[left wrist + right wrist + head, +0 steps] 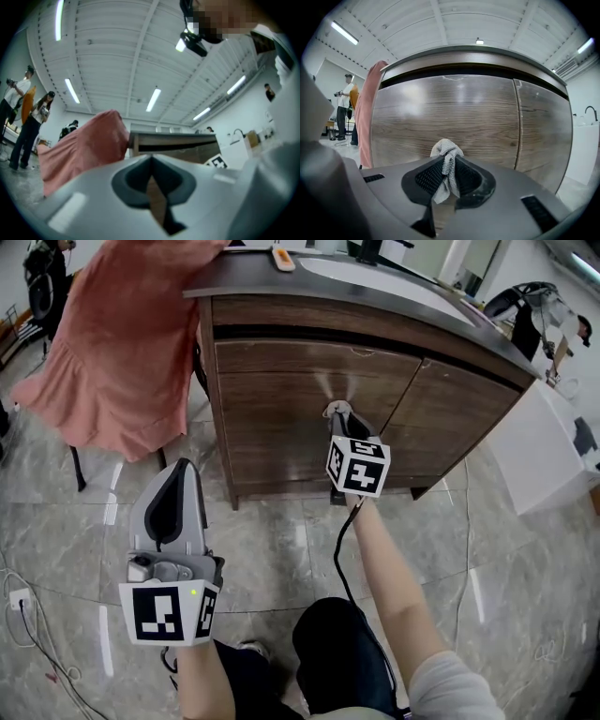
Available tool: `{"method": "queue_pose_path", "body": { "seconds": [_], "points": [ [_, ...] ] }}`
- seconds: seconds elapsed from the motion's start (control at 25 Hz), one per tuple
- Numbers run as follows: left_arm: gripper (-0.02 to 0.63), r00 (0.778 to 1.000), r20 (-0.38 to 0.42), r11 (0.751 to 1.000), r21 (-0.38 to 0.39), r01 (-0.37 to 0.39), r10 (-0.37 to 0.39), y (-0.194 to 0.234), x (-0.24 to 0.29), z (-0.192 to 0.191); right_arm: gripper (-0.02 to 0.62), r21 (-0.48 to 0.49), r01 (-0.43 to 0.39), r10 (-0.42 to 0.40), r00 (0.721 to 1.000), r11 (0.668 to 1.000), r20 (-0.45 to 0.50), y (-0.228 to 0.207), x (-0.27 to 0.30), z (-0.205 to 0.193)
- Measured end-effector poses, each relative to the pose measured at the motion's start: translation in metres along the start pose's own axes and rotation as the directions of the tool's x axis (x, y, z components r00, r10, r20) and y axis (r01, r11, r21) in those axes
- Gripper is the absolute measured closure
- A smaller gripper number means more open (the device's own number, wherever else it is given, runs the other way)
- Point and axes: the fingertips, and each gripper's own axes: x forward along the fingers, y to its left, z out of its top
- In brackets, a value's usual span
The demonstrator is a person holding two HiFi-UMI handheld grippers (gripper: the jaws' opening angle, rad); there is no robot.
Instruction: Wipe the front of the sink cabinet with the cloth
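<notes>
Left grey tongs (181,468) closed together and empty, right tongs (447,161) clamped on crumpled grey knitted cloth (446,148), close to brown wood-grain sink cabinet front (478,112)

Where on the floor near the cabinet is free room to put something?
Bare tiles between the sink cabinet and the left gripper, and between the right forearm and the white unit. Crowded: cables far left, pink fabric beside the cabinet.

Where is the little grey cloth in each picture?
Head view: the cloth is in the middle, at the tip of the right gripper, before the cabinet.
Left gripper view: not in it.
Right gripper view: low middle, pinched between the jaws.
Shared landmark: the wooden cabinet, in all three.
</notes>
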Motion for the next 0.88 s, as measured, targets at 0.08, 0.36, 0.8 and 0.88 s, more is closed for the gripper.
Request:
{"method": "queue_pose_path", "body": {
  "seconds": [0.08,0.36,0.8,0.88],
  "points": [
    [0.600,1.000,-0.002,1.000,0.000,0.004,-0.004,-0.001,0.001,-0.001,0.534,0.002,0.031,-0.031,1.000,1.000,-0.003,-0.017,-0.001,-0.002],
    [0.600,1.000,-0.007,1.000,-0.001,0.015,-0.015,-0.005,0.003,-0.003,0.534,0.064,0.170,-0.168,0.985,0.983,-0.033,-0.092,-0.008,-0.012],
    [0.600,0.999,-0.021,0.999,0.012,0.030,-0.030,-0.014,0.004,-0.005,0.535,0.045,0.180,-0.176,0.982,0.983,-0.073,-0.110,-0.005,-0.045],
    [0.600,0.999,-0.025,0.999,0.016,0.031,-0.031,-0.015,0.004,-0.005,0.535,0.034,0.184,-0.179,0.978,0.982,-0.108,-0.112,-0.002,-0.061]
  ]
}}
